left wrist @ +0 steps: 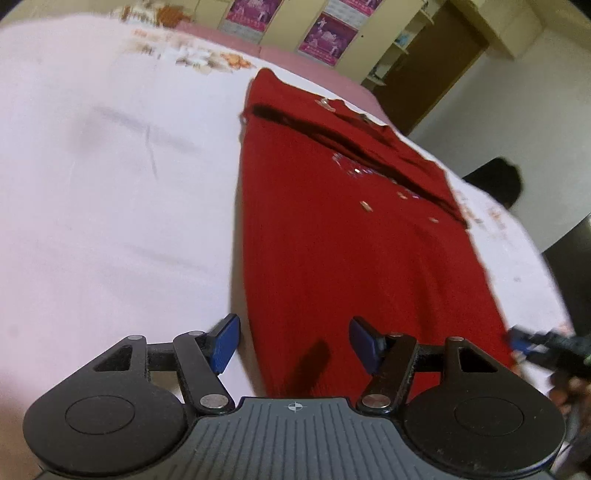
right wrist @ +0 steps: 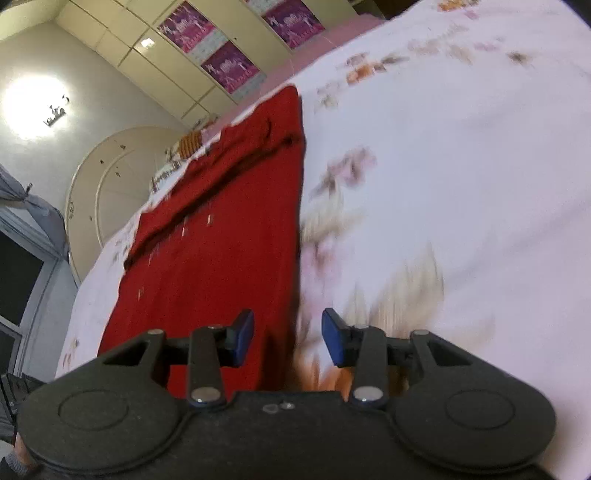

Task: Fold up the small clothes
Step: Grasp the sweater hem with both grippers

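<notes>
No text can be read in either view. The purple posters [left wrist: 325,35] on the cupboard doors carry pale figures and strips of lettering, but it is too small and blurred to make out; the same posters [right wrist: 229,66] in the right wrist view are no clearer. A small crosshair mark [left wrist: 296,407] stands on the left tool's grey ribbed plate.
</notes>
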A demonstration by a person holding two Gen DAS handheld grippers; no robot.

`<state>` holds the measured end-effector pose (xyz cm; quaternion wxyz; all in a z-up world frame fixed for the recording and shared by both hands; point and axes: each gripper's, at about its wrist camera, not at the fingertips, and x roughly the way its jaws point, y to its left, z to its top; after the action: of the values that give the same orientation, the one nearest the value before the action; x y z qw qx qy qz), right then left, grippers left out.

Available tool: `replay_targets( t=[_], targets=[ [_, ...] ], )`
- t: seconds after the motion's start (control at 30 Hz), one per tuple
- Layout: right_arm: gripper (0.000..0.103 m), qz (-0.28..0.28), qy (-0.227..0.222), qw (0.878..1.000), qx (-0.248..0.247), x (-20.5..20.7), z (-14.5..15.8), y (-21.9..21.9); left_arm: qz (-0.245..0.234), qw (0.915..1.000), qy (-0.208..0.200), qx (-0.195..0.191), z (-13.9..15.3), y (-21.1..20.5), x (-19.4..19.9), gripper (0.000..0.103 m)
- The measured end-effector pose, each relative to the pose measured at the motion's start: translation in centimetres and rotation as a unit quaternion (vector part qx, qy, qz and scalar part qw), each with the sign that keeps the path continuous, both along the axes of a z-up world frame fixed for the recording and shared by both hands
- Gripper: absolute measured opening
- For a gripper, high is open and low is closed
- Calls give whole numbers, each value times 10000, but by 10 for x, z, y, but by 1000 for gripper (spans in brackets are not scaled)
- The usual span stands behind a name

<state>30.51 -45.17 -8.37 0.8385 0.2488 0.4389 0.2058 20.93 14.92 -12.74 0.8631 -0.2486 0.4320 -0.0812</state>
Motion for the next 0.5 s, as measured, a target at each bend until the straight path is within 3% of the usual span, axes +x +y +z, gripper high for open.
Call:
replay_targets(
  t=[0.17,0.33,0.43,0.5],
  targets=[
    [40,91,451,9977,501,-46,-8,11,6,9937,53,-1116,-18,8,-36,65],
    [40,17,711,9922,1021,-68,-18,22,97,9854,50,-1699,-33,9,-28,65],
    [40,-35,678,9912,1134,-64,-23,30,-25,9885,23,-1514,-31,2,-15,59],
    [32,42,672,9923,1038,-58,-21,39,-90,9924,87,-1222,-29,-4,-6,36]
  ],
)
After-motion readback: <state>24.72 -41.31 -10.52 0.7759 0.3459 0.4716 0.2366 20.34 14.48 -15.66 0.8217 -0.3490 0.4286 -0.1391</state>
